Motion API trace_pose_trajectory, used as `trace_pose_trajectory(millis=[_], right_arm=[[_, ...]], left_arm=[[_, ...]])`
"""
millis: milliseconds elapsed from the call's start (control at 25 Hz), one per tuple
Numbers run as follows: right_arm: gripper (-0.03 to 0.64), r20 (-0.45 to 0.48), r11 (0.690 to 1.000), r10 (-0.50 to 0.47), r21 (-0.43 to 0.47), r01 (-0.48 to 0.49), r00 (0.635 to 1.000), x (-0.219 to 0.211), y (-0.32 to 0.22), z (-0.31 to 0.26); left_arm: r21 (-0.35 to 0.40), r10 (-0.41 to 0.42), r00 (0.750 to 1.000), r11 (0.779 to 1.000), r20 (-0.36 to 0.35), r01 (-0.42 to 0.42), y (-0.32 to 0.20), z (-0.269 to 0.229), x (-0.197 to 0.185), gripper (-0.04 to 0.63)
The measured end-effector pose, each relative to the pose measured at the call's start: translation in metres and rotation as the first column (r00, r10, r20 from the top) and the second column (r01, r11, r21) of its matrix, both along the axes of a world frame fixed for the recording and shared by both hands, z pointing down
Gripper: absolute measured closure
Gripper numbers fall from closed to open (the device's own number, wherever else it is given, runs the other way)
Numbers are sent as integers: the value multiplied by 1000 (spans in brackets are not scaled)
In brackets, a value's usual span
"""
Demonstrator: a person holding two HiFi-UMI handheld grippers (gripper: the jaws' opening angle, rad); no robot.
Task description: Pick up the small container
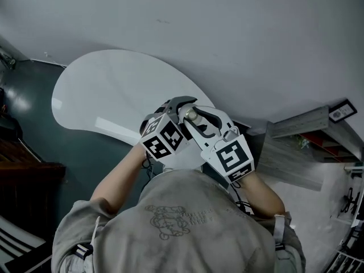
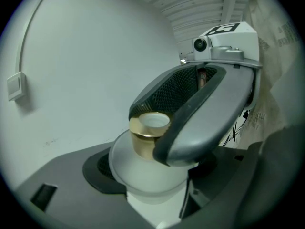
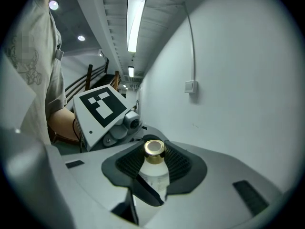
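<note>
White painted wall [image 1: 256, 38] filled the background. Below it, towards the left, I saw one rounded white table [image 1: 108, 95] with a glossy top, set over a dark teal floor [image 1: 34, 112]. One white wall switch [image 3: 191, 86] sat on that wall with a thin cable running up from it.

I counted two tongs, two marker cubes and one container. My left gripper [image 2: 152, 170] was smooth grey plastic with black ribbed pads. It was closed on the round body of the small container [image 2: 147, 142], a frosted white bottle with a shiny gold collar and a white top. The body sat low between the two pads and touched both. This gripper's marker cube [image 1: 163, 136], white with black squares, faced me in the head view.

Just to its right, my right gripper [image 3: 154, 157] met the same bottle from the other side. Its curved grey jaws, lined with black mesh, gripped the gold collar with one pad on each side. Its own marker cube [image 1: 232, 157] lay close beside the first. The container was therefore held by both tongs at once, body in the left and collar in the right, over the table's near edge.

At the far right stood grey wooden shelving [image 1: 301, 135].
</note>
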State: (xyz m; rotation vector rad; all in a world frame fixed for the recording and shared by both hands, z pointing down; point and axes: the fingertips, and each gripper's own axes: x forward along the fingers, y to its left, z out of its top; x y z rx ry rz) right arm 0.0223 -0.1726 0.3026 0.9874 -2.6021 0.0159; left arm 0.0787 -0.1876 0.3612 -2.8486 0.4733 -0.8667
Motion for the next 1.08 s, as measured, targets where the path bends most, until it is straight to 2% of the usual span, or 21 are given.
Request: trace_pose_trajectory(millis=[480, 1080], right_arm=[[482, 11, 999, -5, -34, 6, 1000, 8, 11, 7], [482, 11, 1000, -4, -21, 5, 1000, 17, 12, 3]], left_arm=[[-53, 2, 1000, 999, -26, -4, 14, 7, 9, 249], [-36, 1, 1000, 999, -13, -1, 14, 4, 17, 249]])
